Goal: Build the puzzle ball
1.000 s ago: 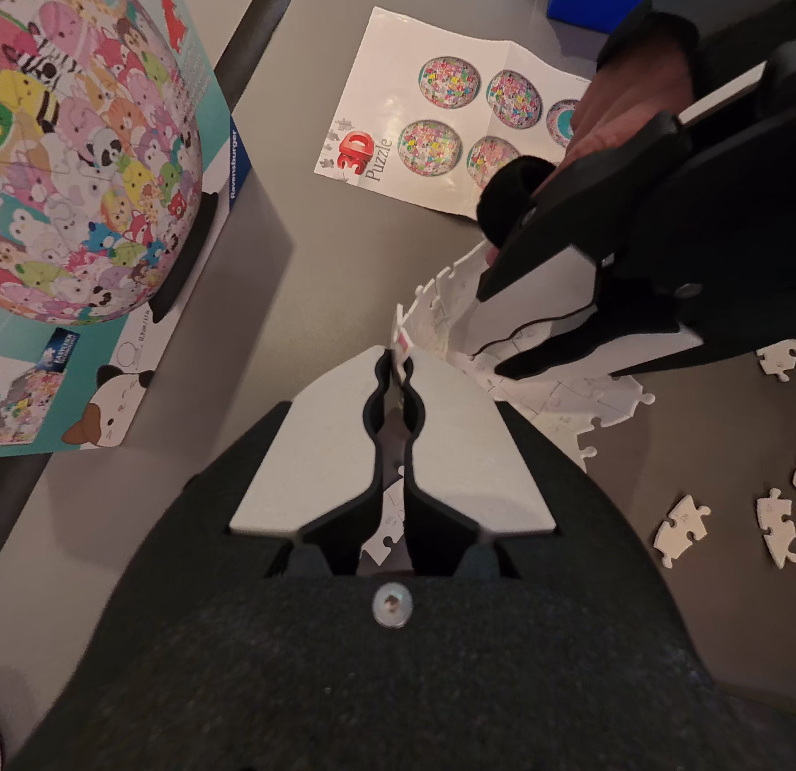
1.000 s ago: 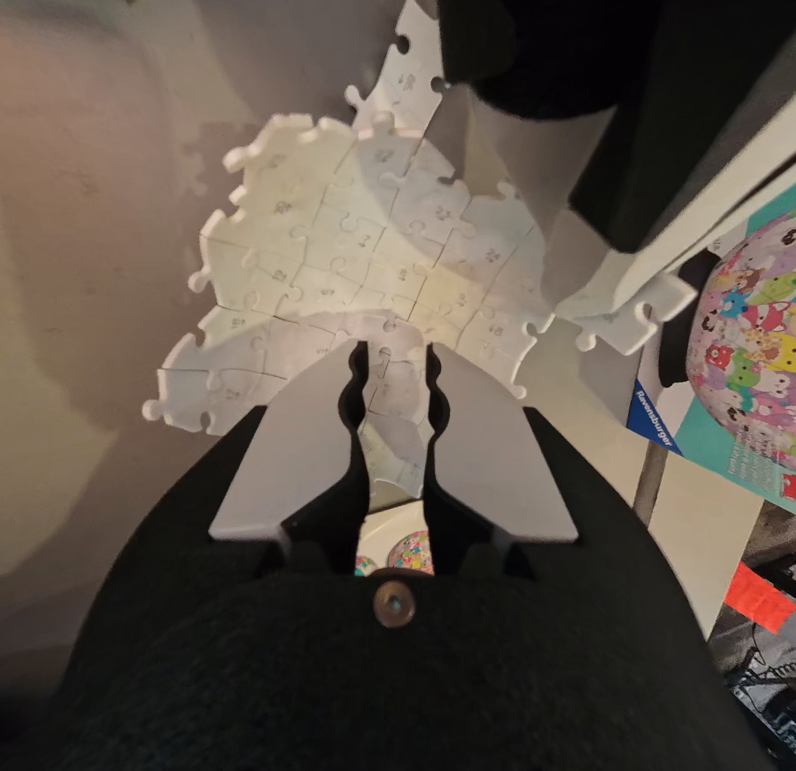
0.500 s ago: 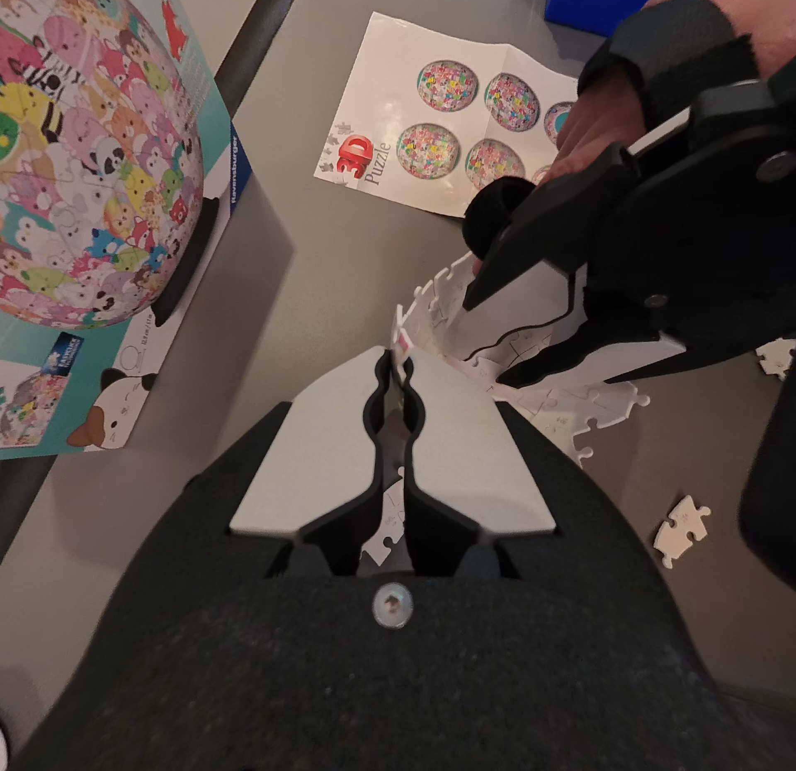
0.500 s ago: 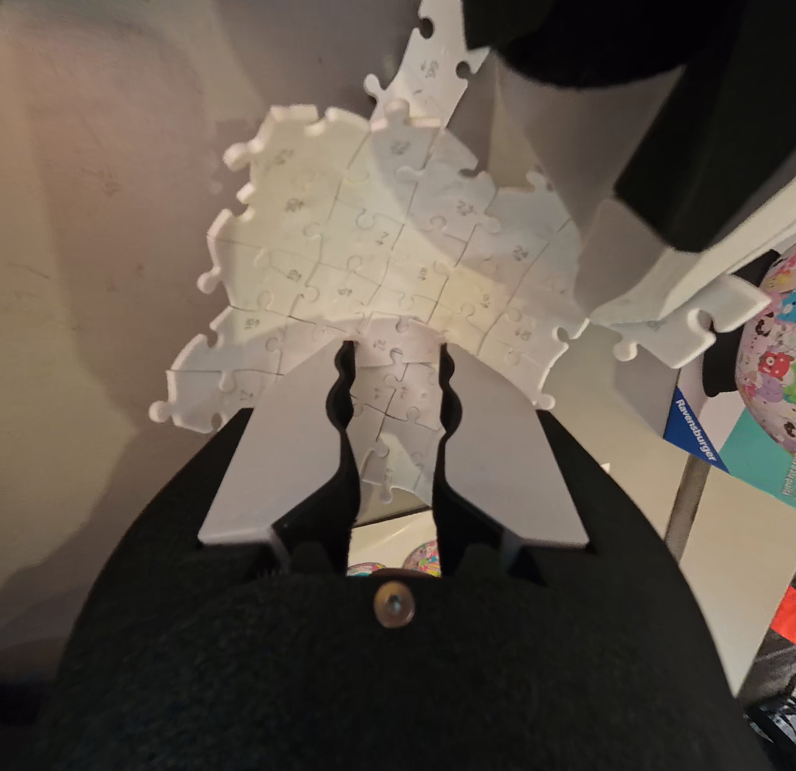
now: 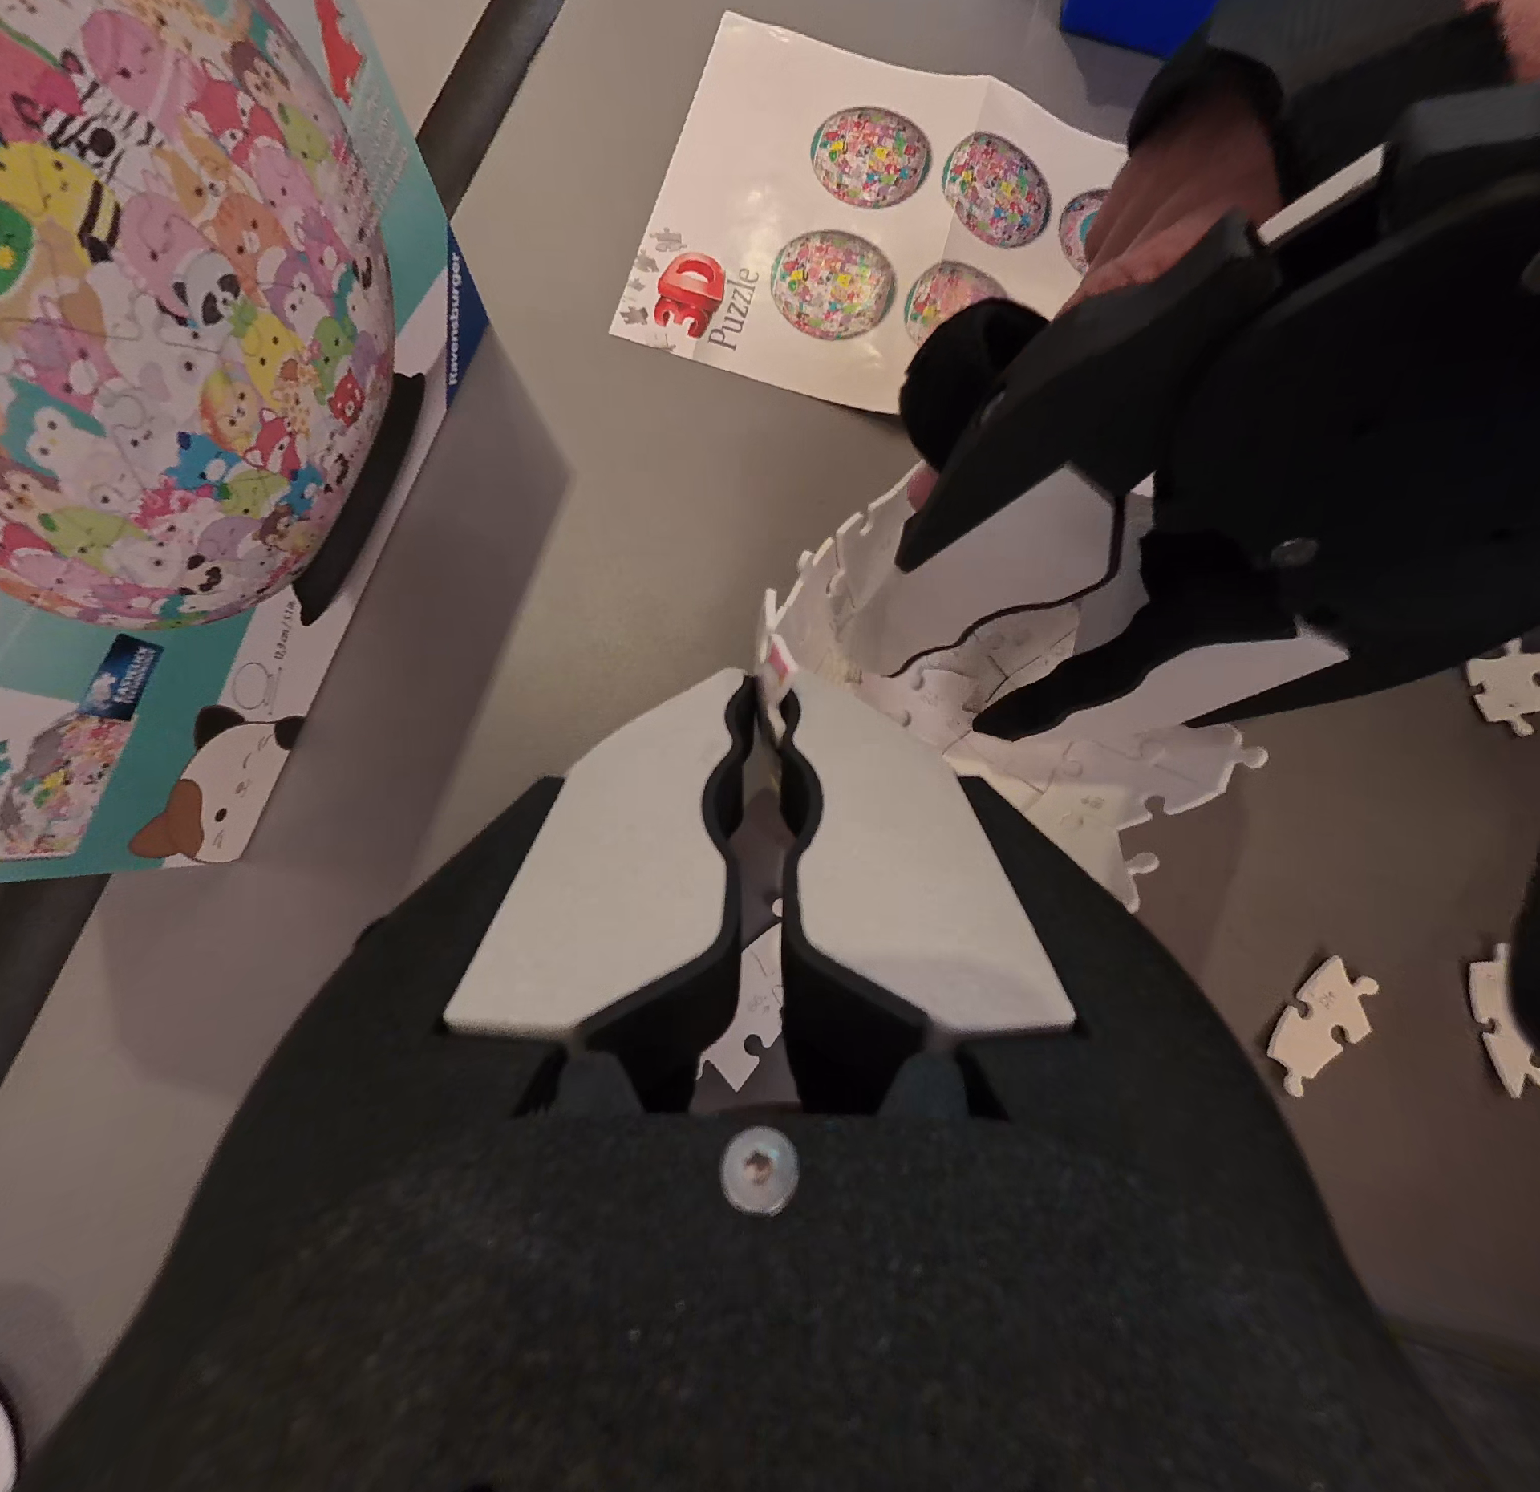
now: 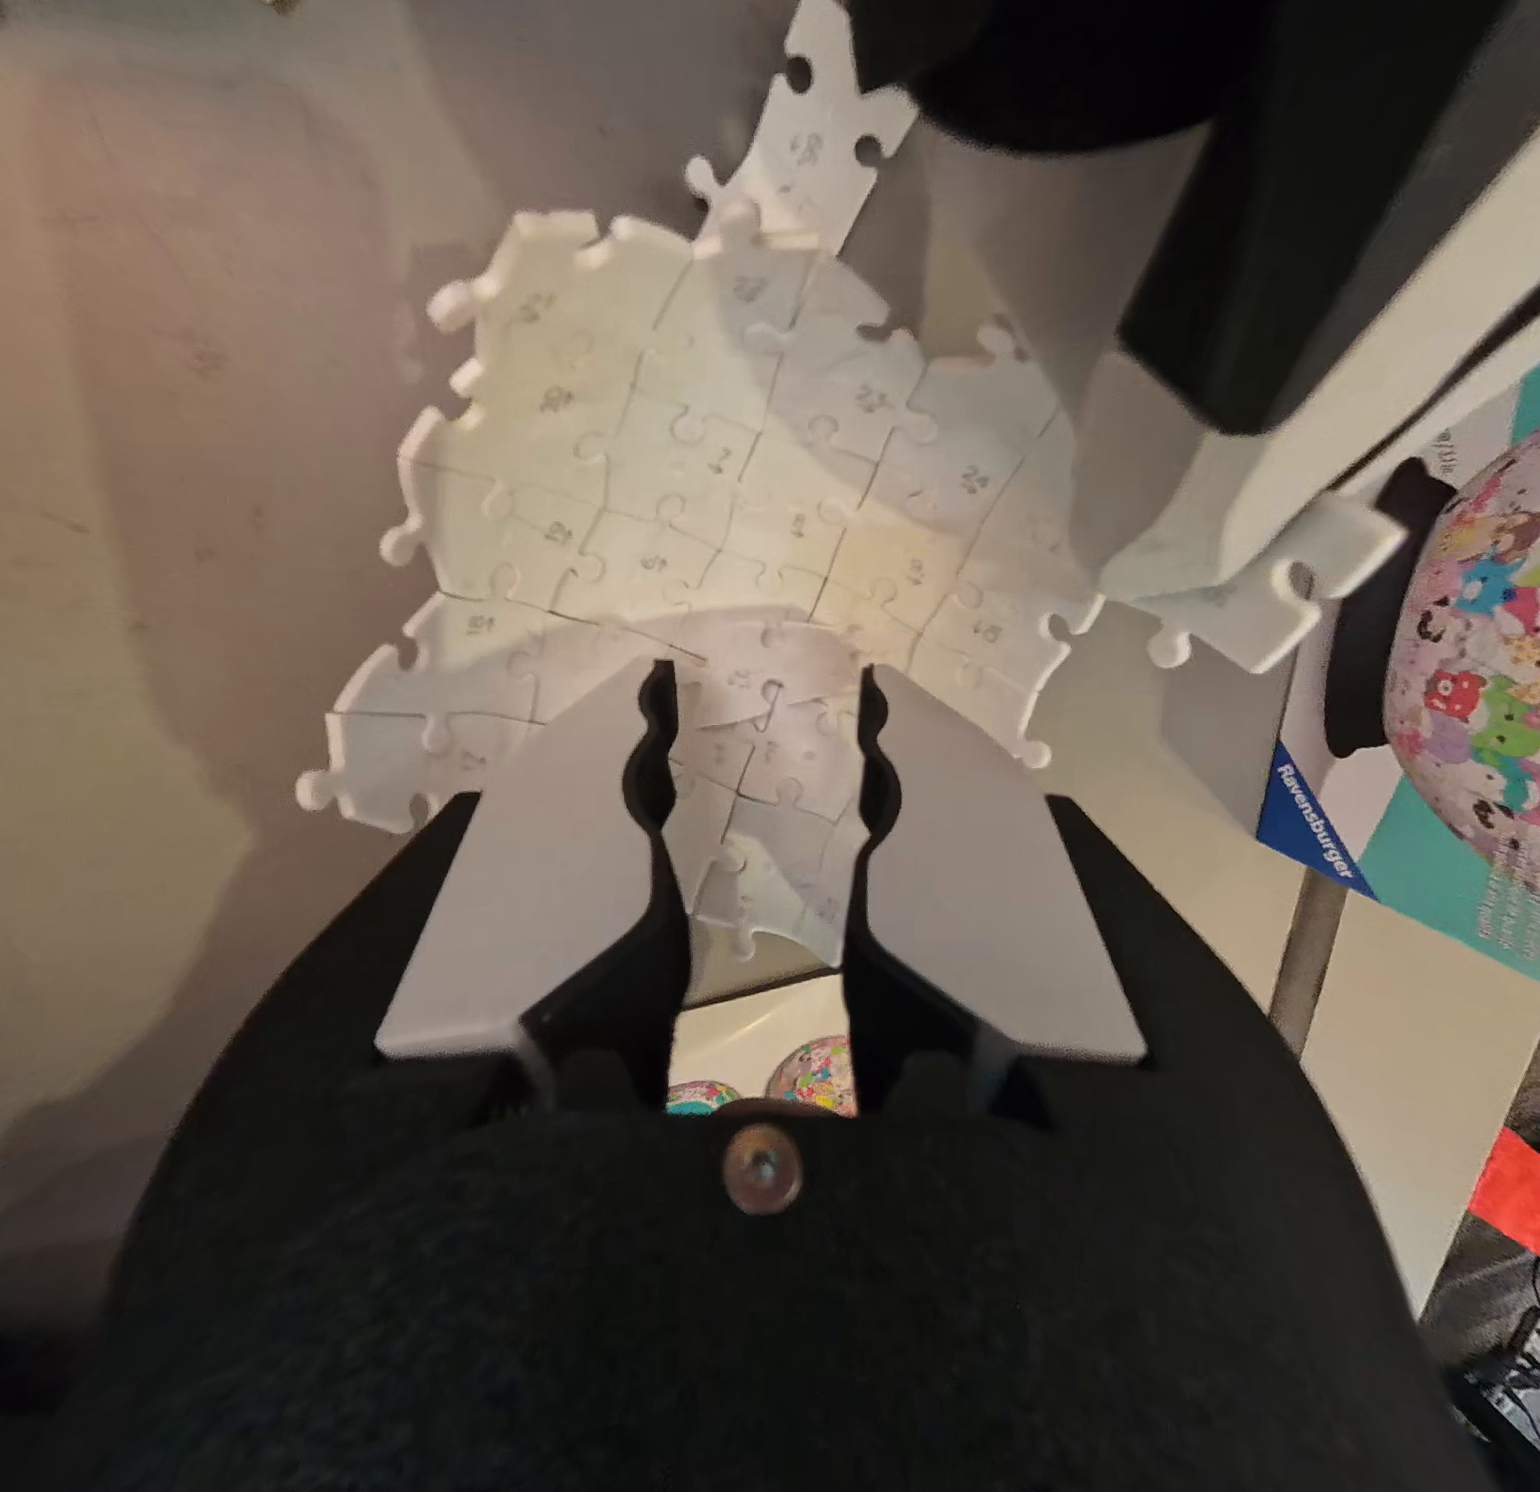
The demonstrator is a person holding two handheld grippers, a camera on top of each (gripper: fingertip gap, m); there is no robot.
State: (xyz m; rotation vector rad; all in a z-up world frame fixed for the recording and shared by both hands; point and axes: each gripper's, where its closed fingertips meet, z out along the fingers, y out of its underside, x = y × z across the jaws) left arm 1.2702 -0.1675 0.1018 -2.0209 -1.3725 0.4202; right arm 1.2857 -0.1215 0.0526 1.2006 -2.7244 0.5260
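The left gripper (image 5: 771,706) is pinched tight on the edge of the half-built puzzle shell (image 6: 733,485), holding it up on its rim with the white, numbered backs of the pieces facing the other tool. The right gripper (image 6: 762,685) has its jaws parted, spread over the lower pieces of that curved sheet without clamping anything; in the left wrist view it reaches in from the right, its fingers (image 5: 1025,710) right against the inside of the shell, with the person's hand (image 5: 1167,210) behind it. From the right wrist view the left tool's dark body blocks the upper right corner and hides the rim where it grips. One piece (image 6: 812,143) sticks up from the top edge of the sheet, only loosely seated as far as I can see. Loose pieces (image 5: 1321,1014) lie white side up on the grey table (image 5: 650,468) to the right. Farther off, a folded instruction sheet (image 5: 833,202) lies flat, and the puzzle box (image 5: 192,352) with its colourful ball picture stands at the left edge.
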